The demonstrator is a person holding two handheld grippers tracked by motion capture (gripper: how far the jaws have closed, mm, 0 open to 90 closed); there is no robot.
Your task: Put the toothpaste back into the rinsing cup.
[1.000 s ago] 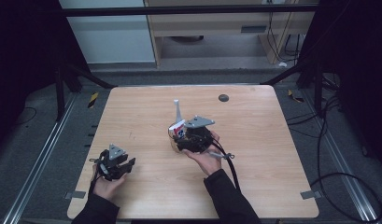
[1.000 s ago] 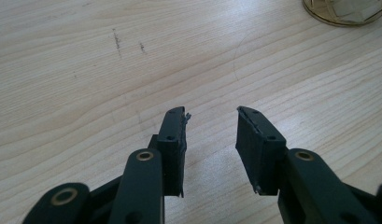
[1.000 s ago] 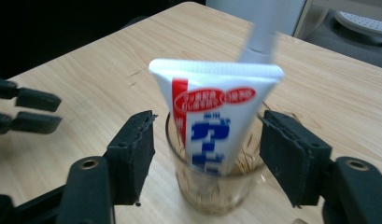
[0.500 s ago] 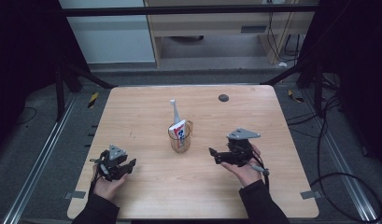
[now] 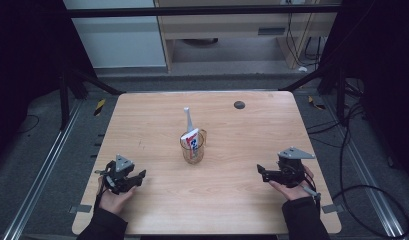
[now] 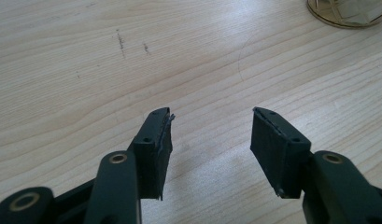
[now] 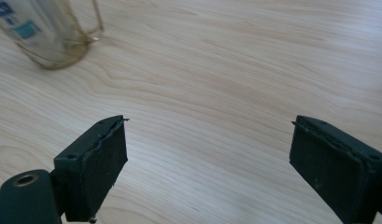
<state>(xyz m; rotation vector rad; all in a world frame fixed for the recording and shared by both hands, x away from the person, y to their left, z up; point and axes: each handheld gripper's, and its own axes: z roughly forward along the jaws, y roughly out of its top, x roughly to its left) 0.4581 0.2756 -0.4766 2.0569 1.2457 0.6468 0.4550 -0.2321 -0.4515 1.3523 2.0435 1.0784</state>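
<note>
Now my left gripper (image 5: 138,176) and my right gripper (image 5: 262,172) sit wide apart on the table (image 5: 242,145), jaws spread, holding nothing. Between them stands a glass cup (image 5: 193,146).

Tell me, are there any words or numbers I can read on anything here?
None can be read.
Tube in the glass mug: red and blue print, too small and blurred to read.
Same tube through the glass: blue patches, blurred, no letters clear.
Table: no writing.
</note>
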